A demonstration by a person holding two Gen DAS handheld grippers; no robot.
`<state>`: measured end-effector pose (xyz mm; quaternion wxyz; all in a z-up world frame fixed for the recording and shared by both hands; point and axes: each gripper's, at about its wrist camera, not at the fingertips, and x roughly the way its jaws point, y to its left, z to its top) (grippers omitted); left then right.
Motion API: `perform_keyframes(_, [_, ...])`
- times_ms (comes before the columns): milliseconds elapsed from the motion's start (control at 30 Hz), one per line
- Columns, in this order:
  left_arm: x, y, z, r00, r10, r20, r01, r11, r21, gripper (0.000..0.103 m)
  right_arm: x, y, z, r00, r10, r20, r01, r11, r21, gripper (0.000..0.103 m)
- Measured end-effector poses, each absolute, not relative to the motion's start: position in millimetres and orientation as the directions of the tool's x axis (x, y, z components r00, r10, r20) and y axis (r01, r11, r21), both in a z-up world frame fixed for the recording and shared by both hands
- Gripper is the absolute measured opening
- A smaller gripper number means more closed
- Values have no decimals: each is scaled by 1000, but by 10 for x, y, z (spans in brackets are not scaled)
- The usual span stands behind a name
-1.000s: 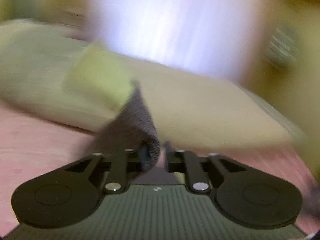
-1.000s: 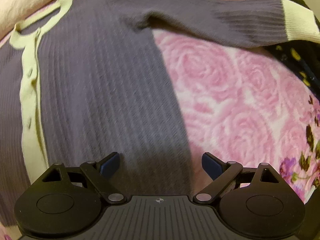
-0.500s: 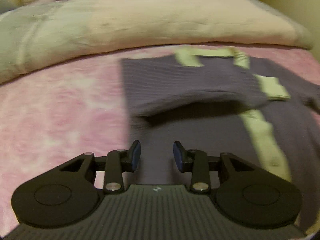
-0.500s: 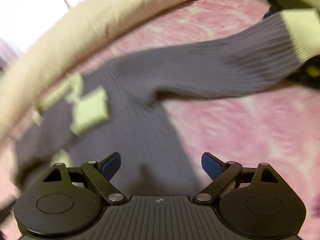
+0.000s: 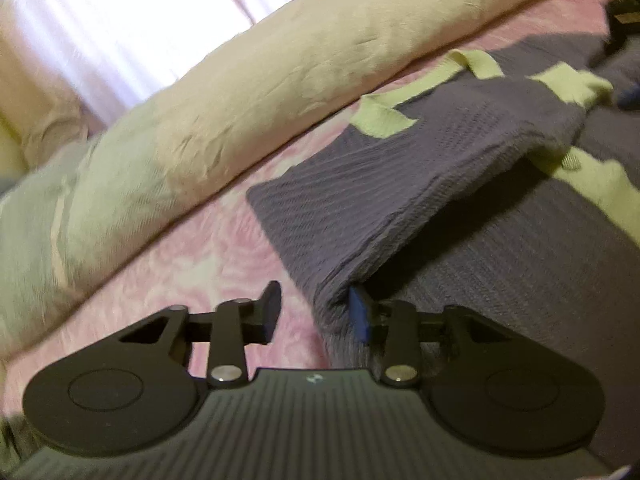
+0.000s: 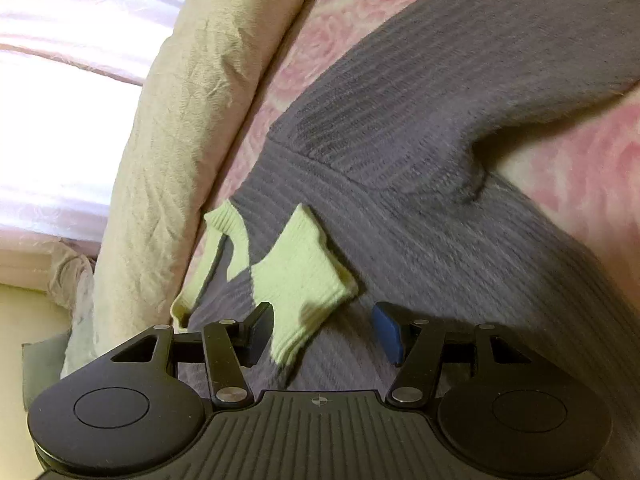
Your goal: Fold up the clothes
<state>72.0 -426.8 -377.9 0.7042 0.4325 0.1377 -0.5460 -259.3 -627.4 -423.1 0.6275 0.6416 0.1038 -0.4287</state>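
A purple ribbed cardigan (image 5: 500, 260) with pale green trim lies flat on the bed. One sleeve (image 5: 400, 184) is folded across its body, ending in a pale green cuff (image 5: 572, 84). My left gripper (image 5: 316, 312) is low at the sleeve's folded edge. Its jaws are closing, with the fold's corner between them and not pinched. In the right wrist view the same cuff (image 6: 300, 272) lies on the cardigan (image 6: 440, 280). My right gripper (image 6: 324, 332) straddles the cuff's near end, its jaws closing without pressing on it. The other sleeve (image 6: 480, 60) stretches away to the upper right.
A pink rose-patterned bedspread (image 5: 192, 264) covers the bed. A long cream rolled duvet (image 5: 280, 80) lies along the far side, below a bright curtained window (image 5: 120, 20). A dark garment (image 5: 624, 20) shows at the far right edge.
The left gripper let go of the sleeve, which now lies folded across the cardigan, then sank to the fold's edge. The right gripper swung left to the cuff and its jaws narrowed.
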Motion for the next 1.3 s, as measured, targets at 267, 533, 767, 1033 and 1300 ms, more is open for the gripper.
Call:
perform_keyframes(267, [521,-4154,-4049,423,-674,-605,748,-117,654,11,-2372,-6310,-4052,584,-472,-661,756,19,654,7])
perform_keyframes(533, [493,-4194,-4132,433,-599,-674,754,-169,635,14,-2268,-6176,-4071,424,-466,-777,901,127,415,8])
perform_keyframes(767, [1190,-4148,-3456,48,-619,-784,929,317,-193,18,-2318,-6085,-3792,422,-573,-702,904,202,378,67])
perform_keyframes(1033, [1021,-4641,-3972,161,-416,-895,905,424,-35,18,-2433,-6238,-4129,537,-398,-744,841,176,513,63])
perform_keyframes(1300, [973,-4222,-3735,41,-472,-881,791,554,-260,19,-3874,-5912,-3894,362,-594,-718,838,-129,530,63])
